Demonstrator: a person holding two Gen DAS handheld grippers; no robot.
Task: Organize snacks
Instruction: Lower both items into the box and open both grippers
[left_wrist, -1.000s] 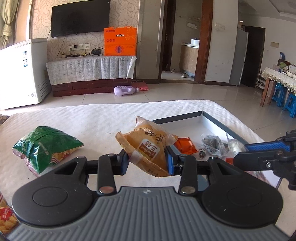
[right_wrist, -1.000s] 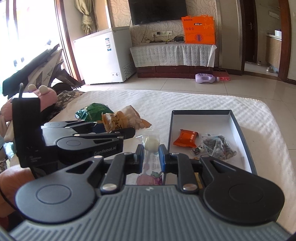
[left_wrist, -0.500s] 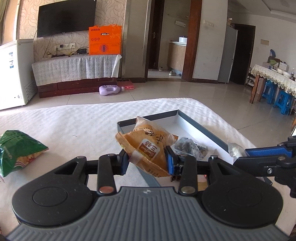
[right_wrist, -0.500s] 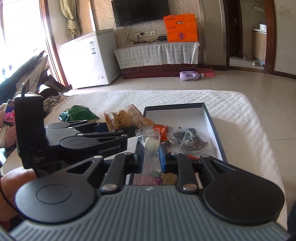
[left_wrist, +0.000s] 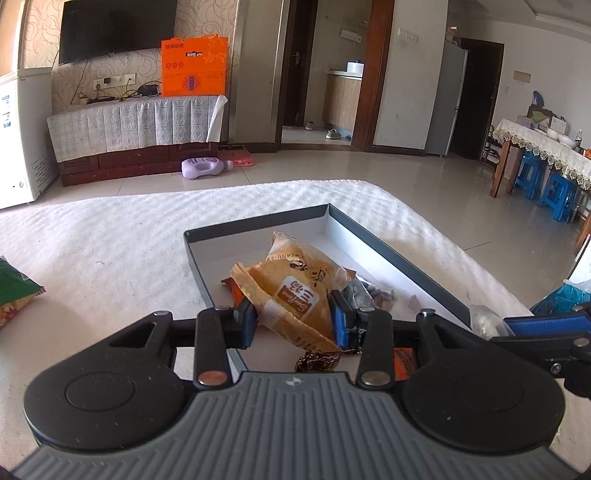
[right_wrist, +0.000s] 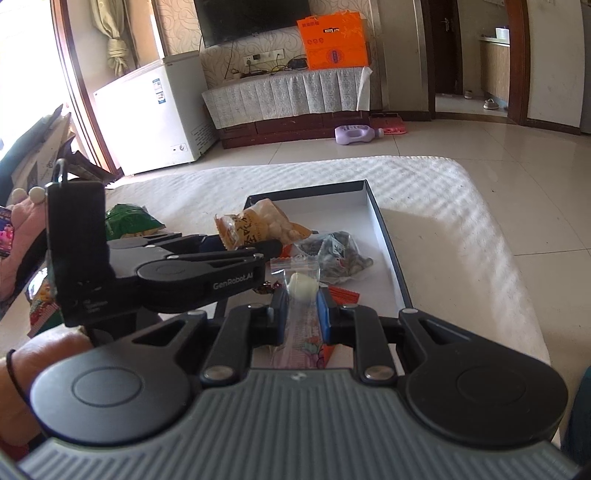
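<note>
Dark-rimmed tray with snack packets

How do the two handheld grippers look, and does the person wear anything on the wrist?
Both grippers, left gripper and right gripper, have black linkage arms, round black discs, a ribbed grey body and blue pads. One arm reads "GenRobot.AI". A thin black band circles the wrist.

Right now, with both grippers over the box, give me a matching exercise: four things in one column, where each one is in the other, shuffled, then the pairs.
Things:
1. peanut bag
2. clear pouch
3. green bag
4. purple bottle

Places:
A. on the floor by the TV stand
B. in the right gripper
C. on the white cover, outside the box
D. in the left gripper

Pairs: 1-D, 2-B, 3-C, 4-A
</note>
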